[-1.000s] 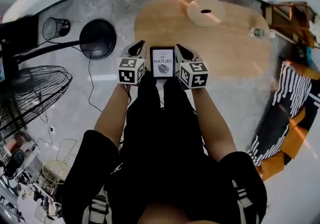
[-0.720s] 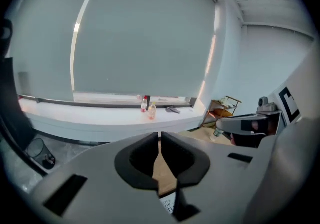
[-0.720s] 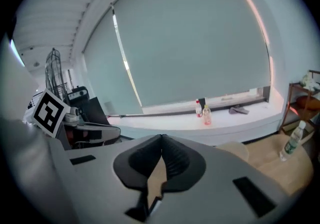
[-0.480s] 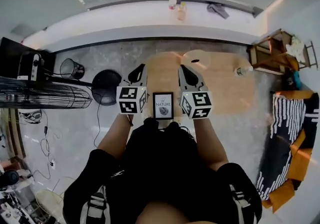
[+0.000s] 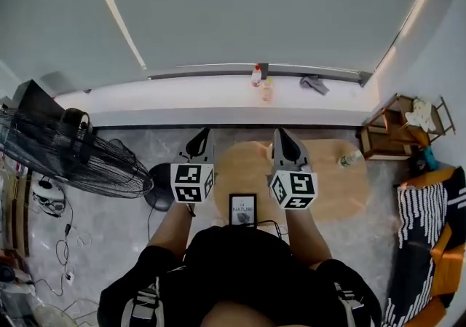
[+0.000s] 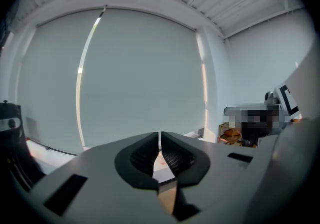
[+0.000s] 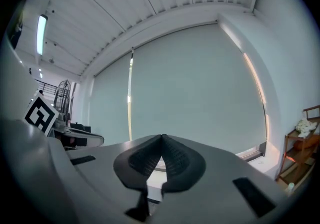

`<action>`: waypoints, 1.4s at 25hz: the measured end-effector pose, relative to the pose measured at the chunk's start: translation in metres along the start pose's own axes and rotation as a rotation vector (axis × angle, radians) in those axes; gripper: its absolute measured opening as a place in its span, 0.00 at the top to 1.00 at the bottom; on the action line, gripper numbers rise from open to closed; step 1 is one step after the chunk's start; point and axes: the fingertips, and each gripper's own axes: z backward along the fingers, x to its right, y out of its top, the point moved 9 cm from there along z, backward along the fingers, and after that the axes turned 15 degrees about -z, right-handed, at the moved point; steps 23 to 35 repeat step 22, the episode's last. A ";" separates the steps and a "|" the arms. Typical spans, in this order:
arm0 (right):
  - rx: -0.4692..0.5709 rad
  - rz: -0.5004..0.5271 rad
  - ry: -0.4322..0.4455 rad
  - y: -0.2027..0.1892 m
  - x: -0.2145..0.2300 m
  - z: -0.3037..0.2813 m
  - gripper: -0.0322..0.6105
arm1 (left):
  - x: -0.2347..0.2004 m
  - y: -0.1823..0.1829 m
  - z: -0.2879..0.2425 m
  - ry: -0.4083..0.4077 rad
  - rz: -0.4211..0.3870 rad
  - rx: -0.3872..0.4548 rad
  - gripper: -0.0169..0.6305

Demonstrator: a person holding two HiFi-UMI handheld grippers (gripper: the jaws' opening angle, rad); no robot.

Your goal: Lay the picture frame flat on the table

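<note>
item: picture frame (image 5: pixel 242 210); count: one; small, dark border, pale print with lettering and a leaf motif; located at the near edge of the wooden table (image 5: pixel 328 187), just in front of the person's body, below and between the two grippers, touched by neither; whether it stands or already lies flat cannot be told from the head view.

handling, judged: likely light and stiff; the front probably glazed, so smooth, slippery and breakable if dropped; best taken by the dark outer border, one pad on each long side or on the top edge, never pressing the face; lower it gently, as a thin frame may tip or slide on the smooth wood.

item: left gripper (image 6: pixel 160 140); count: one; pads closed tip to tip, nothing between them; points roughly level at the window blind.

item: right gripper (image 7: pixel 161 140); count: one; pads pressed together, empty; aimed at the same blind.

other things, counted: marker cubes, two, one per gripper; floor fan (image 5: pixel 73 162), one; bottles on the window ledge (image 5: pixel 218 92), two, side by side; crumpled cloth (image 5: pixel 314 84) on that ledge, one; bottle (image 5: pixel 348 159) near the table's right end, one; wooden shelf unit (image 5: pixel 397 129), one; striped fabric (image 5: pixel 422 209), one piece at right.
</note>
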 end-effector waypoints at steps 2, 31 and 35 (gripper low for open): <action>0.002 -0.001 0.003 0.002 -0.005 -0.001 0.93 | -0.007 0.006 0.005 0.017 -0.010 0.011 0.92; 0.027 0.070 -0.023 0.014 -0.027 -0.006 0.93 | -0.036 0.014 0.027 0.043 0.083 0.082 0.92; 0.027 0.070 -0.023 0.014 -0.027 -0.006 0.93 | -0.036 0.014 0.027 0.043 0.083 0.082 0.92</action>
